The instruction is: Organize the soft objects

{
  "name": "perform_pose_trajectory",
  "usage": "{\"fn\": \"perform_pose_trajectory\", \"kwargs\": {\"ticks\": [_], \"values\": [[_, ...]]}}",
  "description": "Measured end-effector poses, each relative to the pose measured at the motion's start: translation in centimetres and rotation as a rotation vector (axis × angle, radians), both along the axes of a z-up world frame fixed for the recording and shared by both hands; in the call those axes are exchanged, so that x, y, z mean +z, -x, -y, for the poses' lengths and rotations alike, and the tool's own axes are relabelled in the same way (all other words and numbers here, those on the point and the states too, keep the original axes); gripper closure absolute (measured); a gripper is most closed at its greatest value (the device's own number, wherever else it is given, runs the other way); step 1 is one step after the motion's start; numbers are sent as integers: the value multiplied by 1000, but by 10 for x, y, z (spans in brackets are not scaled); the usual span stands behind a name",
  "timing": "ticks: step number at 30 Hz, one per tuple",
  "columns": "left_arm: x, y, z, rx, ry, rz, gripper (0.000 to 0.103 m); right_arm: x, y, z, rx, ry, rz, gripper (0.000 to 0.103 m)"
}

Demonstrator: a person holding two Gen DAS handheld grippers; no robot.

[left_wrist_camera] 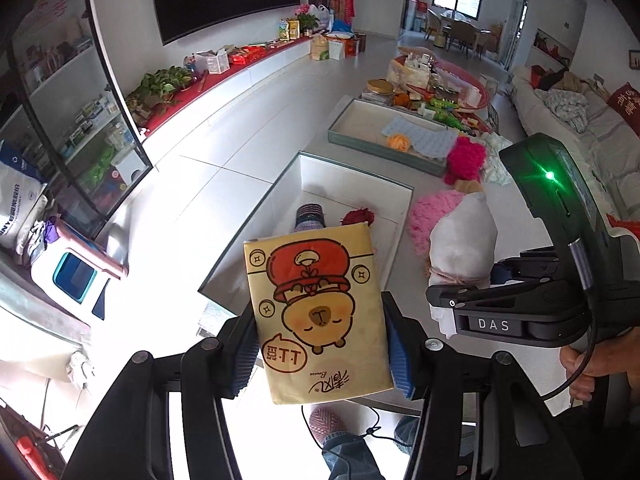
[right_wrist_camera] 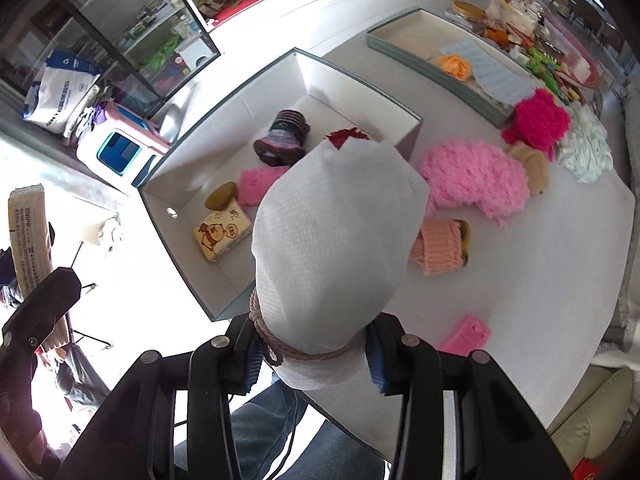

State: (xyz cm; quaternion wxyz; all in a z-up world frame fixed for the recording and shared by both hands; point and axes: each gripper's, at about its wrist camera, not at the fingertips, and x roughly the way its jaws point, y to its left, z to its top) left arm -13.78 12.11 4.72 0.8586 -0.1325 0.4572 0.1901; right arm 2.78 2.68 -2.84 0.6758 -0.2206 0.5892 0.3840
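Both claws carry soft items above the white surface (right_wrist_camera: 520, 280).
Left claw (left_wrist_camera: 320, 354) grips a cartoon tissue pack (left_wrist_camera: 316, 312); right claw (right_wrist_camera: 314, 354) clamps a rope-tied white cloth bundle (right_wrist_camera: 336, 240), the open white box (right_wrist_camera: 192, 248) at ten o'clock.

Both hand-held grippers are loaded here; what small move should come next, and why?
Probably carry the tissue pack, clamped in the left hand-held gripper, forward and lower it into the white box. The box is open and already holds a matching pack, with bare floor beside it. The right hand-held gripper holds the white tied bundle.
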Motion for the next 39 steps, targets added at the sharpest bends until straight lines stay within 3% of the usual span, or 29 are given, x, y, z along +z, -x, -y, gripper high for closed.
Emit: {"fn": "perform_pose_trajectory", "kwargs": {"ticks": [11, 39], "values": [[-5, 25, -23, 100, 5, 7, 47, -1, 18, -30, 90, 6, 3, 58], [-8, 42, -27, 140, 0, -5, 47, -5, 36, -50, 148, 22, -2, 58]]}}
